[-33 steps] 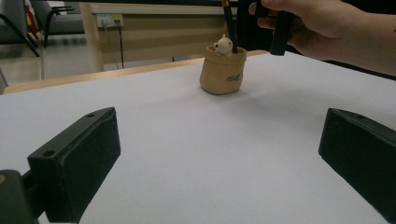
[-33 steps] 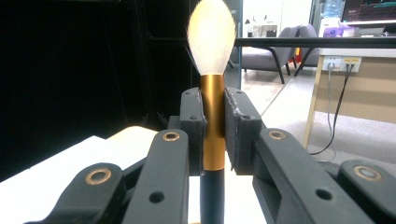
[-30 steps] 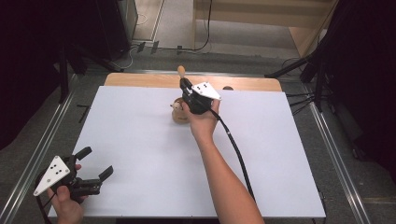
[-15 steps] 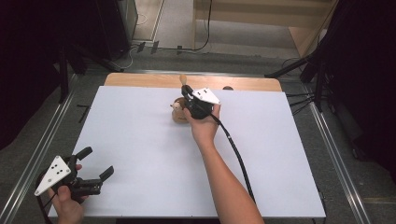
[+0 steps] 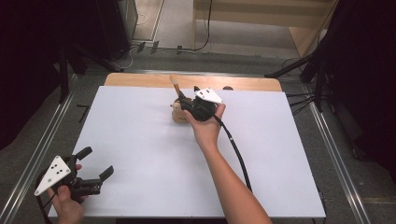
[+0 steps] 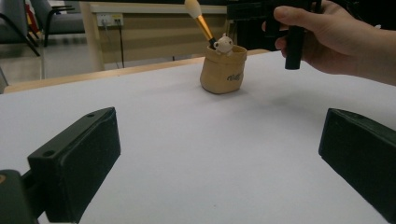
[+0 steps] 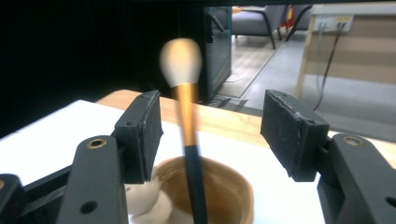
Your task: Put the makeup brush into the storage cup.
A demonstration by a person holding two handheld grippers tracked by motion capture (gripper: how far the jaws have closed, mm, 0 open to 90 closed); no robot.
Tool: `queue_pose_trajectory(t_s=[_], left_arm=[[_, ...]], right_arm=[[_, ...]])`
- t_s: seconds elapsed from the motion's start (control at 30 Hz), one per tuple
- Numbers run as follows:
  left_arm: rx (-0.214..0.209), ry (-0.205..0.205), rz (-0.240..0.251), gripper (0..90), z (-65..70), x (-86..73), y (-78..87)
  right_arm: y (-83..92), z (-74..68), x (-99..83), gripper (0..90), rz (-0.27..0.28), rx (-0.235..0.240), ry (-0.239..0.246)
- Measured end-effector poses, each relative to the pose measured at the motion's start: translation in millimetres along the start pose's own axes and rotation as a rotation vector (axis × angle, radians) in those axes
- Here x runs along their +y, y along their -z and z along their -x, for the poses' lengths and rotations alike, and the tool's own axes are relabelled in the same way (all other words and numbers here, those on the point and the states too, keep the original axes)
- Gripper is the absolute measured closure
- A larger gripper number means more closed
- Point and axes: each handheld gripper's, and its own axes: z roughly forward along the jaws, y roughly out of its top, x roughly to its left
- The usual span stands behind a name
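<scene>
One small tan holder point(image 6: 223, 69) stands on the white table point(image 5: 140, 154), toward the far wooden edge point(image 5: 140, 80). It is shaped like a soft sack with a rolled rim and a dark printed mark on its side, and its inside looks glossy brown in the right gripper view point(image 7: 219, 196). Two things sit in it: one makeup brush point(image 6: 201, 21) and one little cream bear figure point(image 6: 224, 44) perched at the rim. The brush leans out of the holder with a dark lower handle, a gold-coloured collar and a pale, fluffy, rounded tuft on top; the tuft reaches past the holder toward the wooden edge in the high view point(image 5: 175, 83).

The right gripper point(image 5: 186, 103) hovers just over the holder, held by a hand that comes from the near side. Its jaws have just been opening and now stand apart on either side of the brush handle point(image 7: 189, 135) without pressing it; the flat black pads point(image 7: 145, 126) have a rough, worn face.

The left gripper point(image 5: 97, 164) lies well away from the holder, at the near left corner of the table, jaws spread wide with nothing between them; its blocky black pads point(image 6: 79, 158) are matte and square-edged. There are two grippers, each with a grey three-cornered plate.
</scene>
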Motion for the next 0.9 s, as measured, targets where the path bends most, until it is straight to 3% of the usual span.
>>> queue_pose_trajectory(t_s=[0.2,0.27,0.4,0.67,0.9], left_arm=[[-0.002,-0.001,-0.004,0.0,0.3,-0.4,-0.8],[-0.001,-0.004,-0.005,0.0,0.6,-0.4,-0.8],[0.0,-0.004,-0.005,0.0,0.8,-0.5,-0.9],[-0.001,-0.005,-0.012,0.0,1.9,-1.4,-2.7],[-0.002,-0.008,-0.018,0.0,2.2,-1.7,-3.3]], right_arm=[[14.8,1.9,-1.5,29.2,0.028,0.019,0.001],[20.5,5.1,-2.6,25.6,0.038,0.044,-0.024],[31.7,11.8,-4.5,15.9,-0.016,0.03,-0.019],[62.9,26.5,-12.9,14.1,0.001,0.016,-0.002],[84.5,39.3,-22.6,13.5,-0.016,0.0,0.016]])
